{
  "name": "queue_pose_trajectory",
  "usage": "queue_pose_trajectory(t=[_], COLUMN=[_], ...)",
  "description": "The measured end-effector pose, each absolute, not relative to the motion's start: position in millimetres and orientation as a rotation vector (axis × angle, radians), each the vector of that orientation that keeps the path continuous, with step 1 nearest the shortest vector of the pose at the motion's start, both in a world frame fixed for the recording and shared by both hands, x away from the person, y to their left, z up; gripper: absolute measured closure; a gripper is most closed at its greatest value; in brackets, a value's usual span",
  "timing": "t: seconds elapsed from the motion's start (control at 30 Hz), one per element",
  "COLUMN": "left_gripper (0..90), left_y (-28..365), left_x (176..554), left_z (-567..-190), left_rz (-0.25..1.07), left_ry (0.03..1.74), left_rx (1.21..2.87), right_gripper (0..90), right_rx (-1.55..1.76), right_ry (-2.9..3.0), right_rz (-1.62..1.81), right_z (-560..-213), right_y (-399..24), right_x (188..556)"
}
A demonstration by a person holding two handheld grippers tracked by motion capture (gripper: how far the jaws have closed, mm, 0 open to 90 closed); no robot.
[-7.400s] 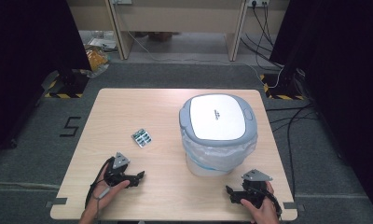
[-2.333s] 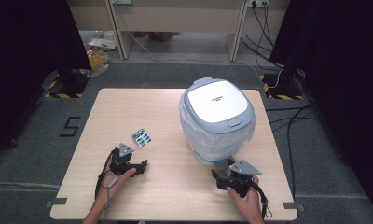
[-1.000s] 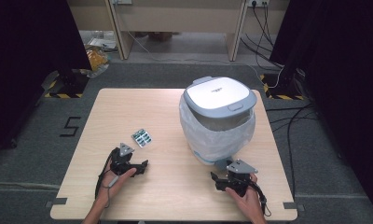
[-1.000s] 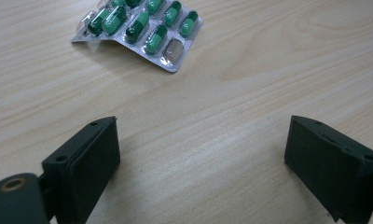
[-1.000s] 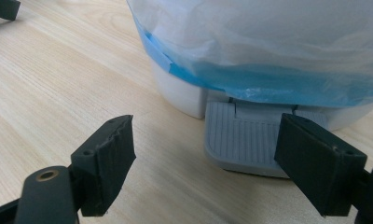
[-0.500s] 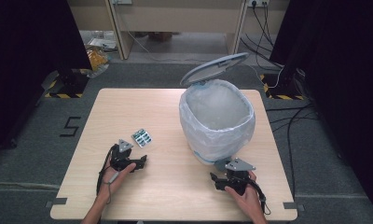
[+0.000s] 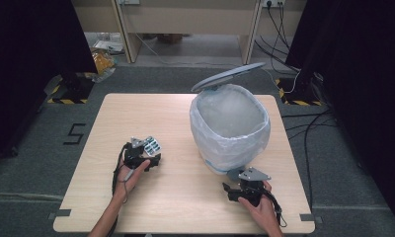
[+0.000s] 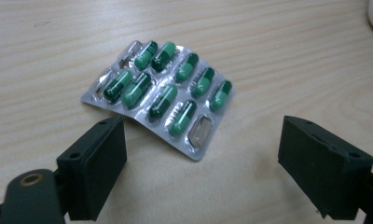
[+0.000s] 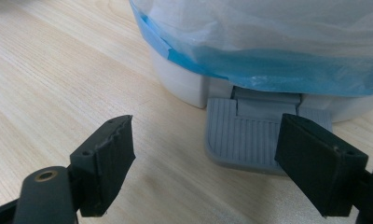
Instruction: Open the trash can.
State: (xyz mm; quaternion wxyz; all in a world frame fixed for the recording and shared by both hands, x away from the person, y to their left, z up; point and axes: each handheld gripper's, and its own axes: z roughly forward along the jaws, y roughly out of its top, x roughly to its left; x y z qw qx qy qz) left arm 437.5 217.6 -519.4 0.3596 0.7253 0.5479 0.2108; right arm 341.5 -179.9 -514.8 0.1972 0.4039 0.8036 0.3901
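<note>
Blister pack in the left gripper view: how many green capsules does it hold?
9 in the blister pack: five in the far row, four in the near row. Two pockets at one end and one at the near corner look empty.

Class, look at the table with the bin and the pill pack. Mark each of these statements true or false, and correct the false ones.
1. The bin has its lid raised. True.
2. The pill pack lies inside the bin. False: it lies on the table, in front of the left tool.
3. The left tool grips the pack. False: its jaws stand apart, and the pack lies just ahead of them.
4. The bin is lined with a plastic bag. True.
5. The right tool points at the bin's grey pedal. True.
6. Every pocket of the pack holds a capsule. False: some pockets are empty.
</note>
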Motion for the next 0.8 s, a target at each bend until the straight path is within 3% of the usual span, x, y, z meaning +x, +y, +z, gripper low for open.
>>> queue_pose_trajectory(t=[0.8], left_gripper=[15.0], left_y=[208], left_x=[472], left_z=[-513], left_rz=[0.546], left_ry=[1.481], left_rx=[1.879], right_gripper=[19.6], right_rx=[1.141], right_ry=[2.253], right_rz=[1.112], right_z=[-515], right_y=[-182], right_x=[342])
